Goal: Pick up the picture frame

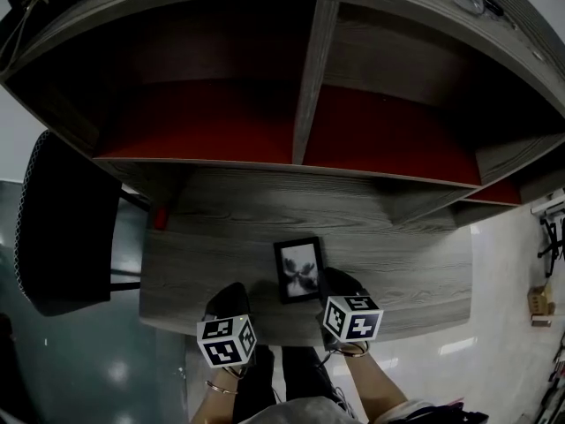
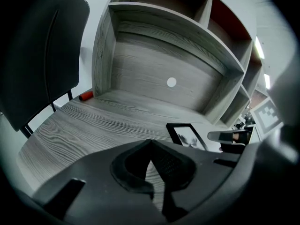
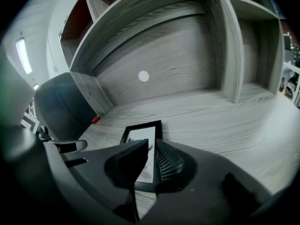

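Two grippers, jaws together, nothing held: left gripper beside, right gripper over the picture frame. We judge it light, stiff, prob. glass-fronted; grip a side edge.

No legible text, brand or number was observed. Left marker cube and right marker cube bore only black-and-white square patterns; picture frame held an unlettered print.

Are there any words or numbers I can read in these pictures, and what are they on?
There are no readable words, numbers or brands in any view.
The marker cubes show only black-and-white square patterns, no letters.
The picture frame holds a dark blotchy picture with no writing on it.
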A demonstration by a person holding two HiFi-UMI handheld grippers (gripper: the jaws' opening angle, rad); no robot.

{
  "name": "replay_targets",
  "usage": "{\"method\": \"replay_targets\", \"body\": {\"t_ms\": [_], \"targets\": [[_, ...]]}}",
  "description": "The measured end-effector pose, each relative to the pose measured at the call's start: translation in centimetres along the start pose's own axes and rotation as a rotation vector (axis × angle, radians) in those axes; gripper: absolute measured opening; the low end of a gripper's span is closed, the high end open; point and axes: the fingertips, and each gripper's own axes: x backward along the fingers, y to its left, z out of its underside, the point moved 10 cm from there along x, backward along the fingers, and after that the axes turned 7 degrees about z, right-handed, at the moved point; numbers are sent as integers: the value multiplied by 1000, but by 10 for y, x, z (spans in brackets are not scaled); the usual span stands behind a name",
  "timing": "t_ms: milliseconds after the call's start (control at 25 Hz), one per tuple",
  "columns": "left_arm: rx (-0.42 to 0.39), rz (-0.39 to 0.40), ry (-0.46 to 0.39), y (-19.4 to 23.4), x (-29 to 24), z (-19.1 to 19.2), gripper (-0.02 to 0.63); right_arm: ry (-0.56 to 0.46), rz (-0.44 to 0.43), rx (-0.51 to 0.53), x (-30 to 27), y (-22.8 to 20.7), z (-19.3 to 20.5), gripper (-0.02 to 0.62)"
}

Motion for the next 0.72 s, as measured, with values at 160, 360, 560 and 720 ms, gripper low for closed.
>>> {"method": "replay_targets", "body": {"t_ms": [160, 360, 560, 720], "targets": [[15, -19, 1, 4, 2, 5, 12, 8, -13, 13, -5, 0, 0, 38], [28, -43, -2, 9, 5, 10, 12, 22, -17, 33, -11, 0, -4, 86], [42, -66, -7, 12, 6, 12, 12, 39, -20, 57, -17, -3, -7, 112], [47, -74, -12, 13, 5, 14, 12, 65, -33, 75, -25, -4, -8, 130]]}}
